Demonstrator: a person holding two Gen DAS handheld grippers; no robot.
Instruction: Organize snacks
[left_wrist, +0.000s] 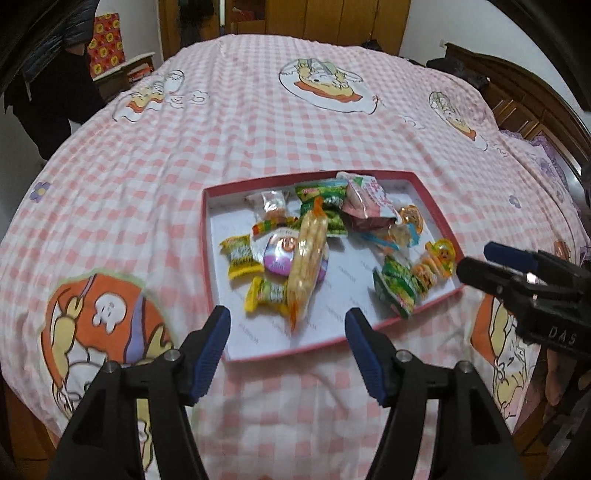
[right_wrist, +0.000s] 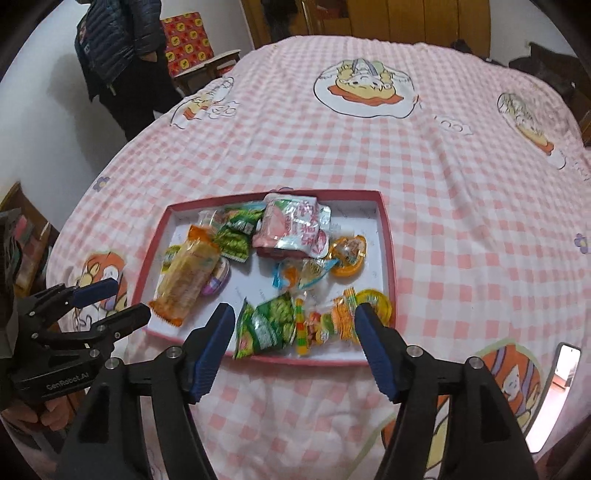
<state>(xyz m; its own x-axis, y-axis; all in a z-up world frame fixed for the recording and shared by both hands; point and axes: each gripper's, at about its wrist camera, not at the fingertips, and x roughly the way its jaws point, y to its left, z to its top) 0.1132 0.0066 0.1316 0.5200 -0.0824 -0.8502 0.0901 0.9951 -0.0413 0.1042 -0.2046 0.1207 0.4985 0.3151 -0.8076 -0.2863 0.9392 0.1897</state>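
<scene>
Two tools hang over a bed (left_wrist: 258, 122) spread with a pink checked sheet, and neither grips anything. The left tool (left_wrist: 288, 325) has its blue-padded fingers (left_wrist: 212, 343) spread wide, poised above the near edge of a shallow red-rimmed tray (left_wrist: 205, 236) that lies just ahead of it. The right tool (right_wrist: 295, 325) stands likewise agape over the near rim of the same tray (right_wrist: 389, 258), on the other side. Seen from the left tool, the right tool (left_wrist: 476, 264) reaches in from the right with its tips parted, close to the tray's right-hand corner; seen from the right tool, the left tool (right_wrist: 110, 301) comes in from the left, also parted, beside the tray's left corner. Every snack lies inside the tray. Straight ahead of the left tool a long orange-ended pack of pale crackers (left_wrist: 308, 258) lies across a round purple-lidded cup (left_wrist: 277, 254), with yellow-green packets (left_wrist: 240, 256) just to its left. Directly before the right tool, between its fingers, lie a green packet (right_wrist: 267, 325) and a strip of bright gummy sweets (right_wrist: 301, 332). Farther ahead rests a pink-and-silver bag (right_wrist: 295, 229), with an orange jelly cup (right_wrist: 349, 254) to its right.
</scene>
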